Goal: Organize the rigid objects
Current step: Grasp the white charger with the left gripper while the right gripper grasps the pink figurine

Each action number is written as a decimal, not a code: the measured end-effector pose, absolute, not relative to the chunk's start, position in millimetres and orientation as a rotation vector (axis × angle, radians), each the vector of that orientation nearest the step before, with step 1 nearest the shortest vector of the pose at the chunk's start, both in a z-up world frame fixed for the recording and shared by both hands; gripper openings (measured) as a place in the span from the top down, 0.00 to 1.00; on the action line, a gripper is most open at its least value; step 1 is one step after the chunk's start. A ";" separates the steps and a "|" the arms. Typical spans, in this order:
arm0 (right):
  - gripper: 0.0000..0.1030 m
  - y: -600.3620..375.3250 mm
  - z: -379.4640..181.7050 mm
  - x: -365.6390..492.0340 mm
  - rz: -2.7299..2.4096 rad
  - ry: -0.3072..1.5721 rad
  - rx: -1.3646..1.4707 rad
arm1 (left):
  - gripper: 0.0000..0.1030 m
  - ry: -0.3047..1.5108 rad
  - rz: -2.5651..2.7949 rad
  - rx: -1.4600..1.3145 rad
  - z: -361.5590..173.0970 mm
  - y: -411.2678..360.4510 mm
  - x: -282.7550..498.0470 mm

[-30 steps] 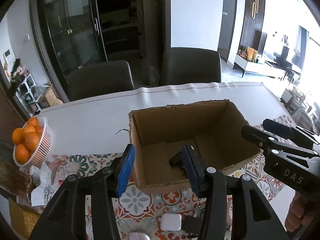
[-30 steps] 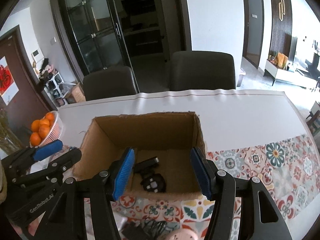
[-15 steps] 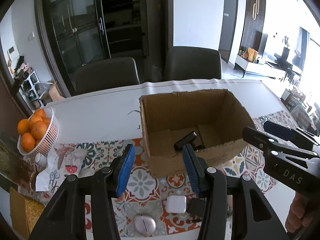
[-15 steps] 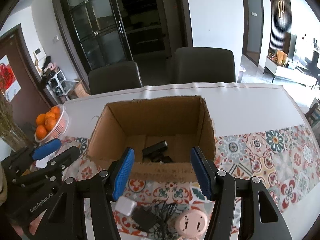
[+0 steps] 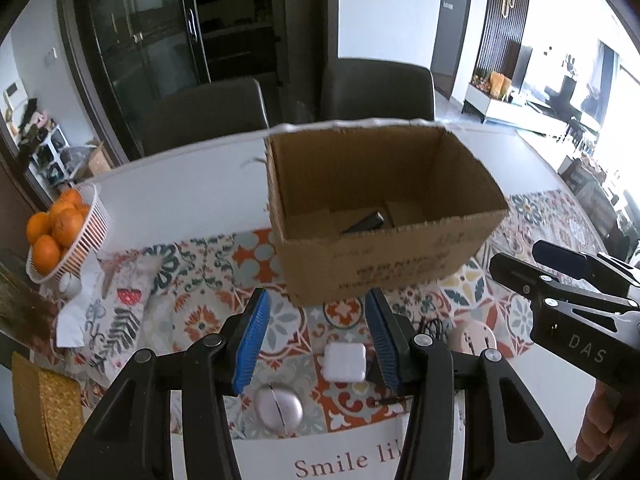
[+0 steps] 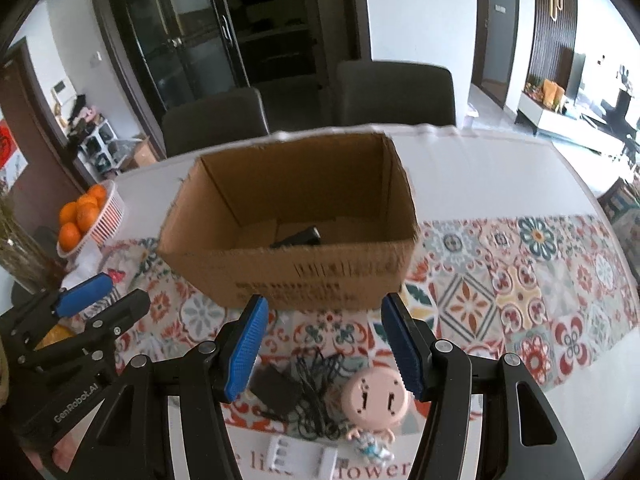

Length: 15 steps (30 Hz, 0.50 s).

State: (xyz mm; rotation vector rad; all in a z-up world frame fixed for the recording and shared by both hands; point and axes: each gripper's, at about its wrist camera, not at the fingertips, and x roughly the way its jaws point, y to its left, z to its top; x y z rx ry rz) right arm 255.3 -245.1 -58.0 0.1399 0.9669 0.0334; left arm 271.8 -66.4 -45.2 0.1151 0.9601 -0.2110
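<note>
An open cardboard box (image 5: pixel 372 276) (image 6: pixel 320 276) stands on the patterned table runner, and a black device (image 5: pixel 365 222) (image 6: pixel 298 237) lies on its floor. My left gripper (image 5: pixel 316 300) hangs open and empty in front of the box, above a white square charger (image 5: pixel 345 361) and a silver mouse (image 5: pixel 279 407). My right gripper (image 6: pixel 325 300) is also open and empty, over a black adapter (image 6: pixel 276 390) with tangled cable (image 6: pixel 318 380) and a pink big-headed doll (image 6: pixel 378 398). Each gripper appears in the other's view: the right gripper (image 5: pixel 560 264), the left gripper (image 6: pixel 116 294).
A white basket of oranges (image 5: pixel 68 236) (image 6: pixel 86 216) sits at the table's left edge beside a patterned cloth (image 5: pixel 120 304). Two small white pieces (image 6: pixel 280 448) lie near the front edge. Two dark chairs (image 6: pixel 394 92) stand behind the table. White tabletop lies behind the box.
Both grippers have drawn back from over the box toward the table's near edge and sunk lower. The charger, mouse, adapter and doll have come into view. Jaw openings look the same.
</note>
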 end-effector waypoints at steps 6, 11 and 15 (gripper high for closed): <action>0.41 -250.6 -74.9 253.5 0.015 1.047 0.162 | 0.53 1.026 -0.228 0.128 -61.9 -71.4 274.5; 0.36 -251.8 -86.5 252.7 0.010 1.097 0.172 | 0.53 1.087 -0.250 0.142 -76.5 -74.9 277.0; 0.35 -252.2 -97.1 253.8 -0.010 1.158 0.176 | 0.53 1.147 -0.265 0.140 -88.6 -76.4 281.0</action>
